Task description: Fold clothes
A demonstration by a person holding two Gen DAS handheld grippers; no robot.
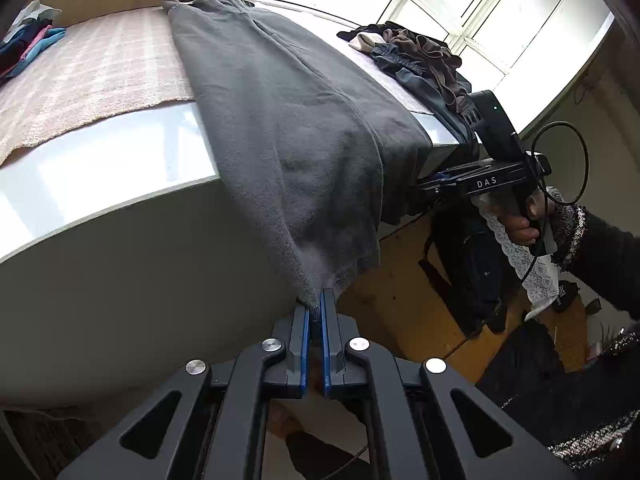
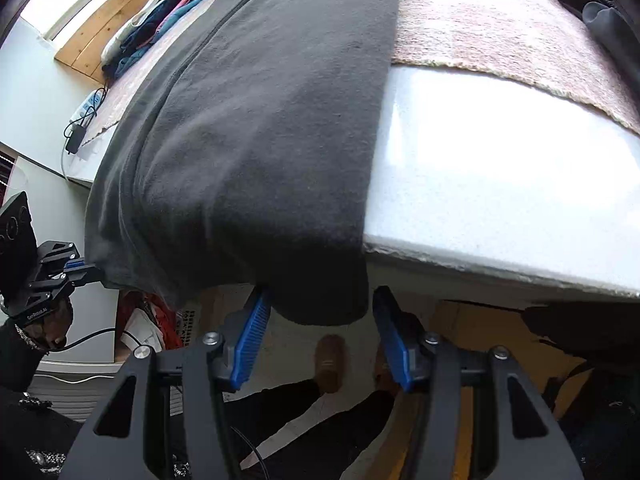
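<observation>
The grey garment [image 1: 280, 120] lies lengthwise across the white table [image 1: 100, 168], partly over a pink woven mat [image 1: 92, 64], with its near end draped over the table's front edge.

Left gripper [image 1: 315, 304]: the blue-padded fingers are closed together on the lower corner of the garment's overhanging hem, and the fabric runs taut from that corner up to the table edge.

Right gripper [image 2: 320, 312]: the fingers [image 2: 252, 336] stand wide apart just below the table edge, on either side of the other hanging corner of the garment [image 2: 260, 128]. That corner hangs between the pads; contact with either pad cannot be confirmed. The person's hand [image 1: 520, 224] holds this tool by its handle, seen from the left wrist view.

A heap of dark clothes [image 1: 420, 56] rests on the far right part of the table. A stack of blue and pink folded items [image 1: 28, 44] sits at the far left corner
</observation>
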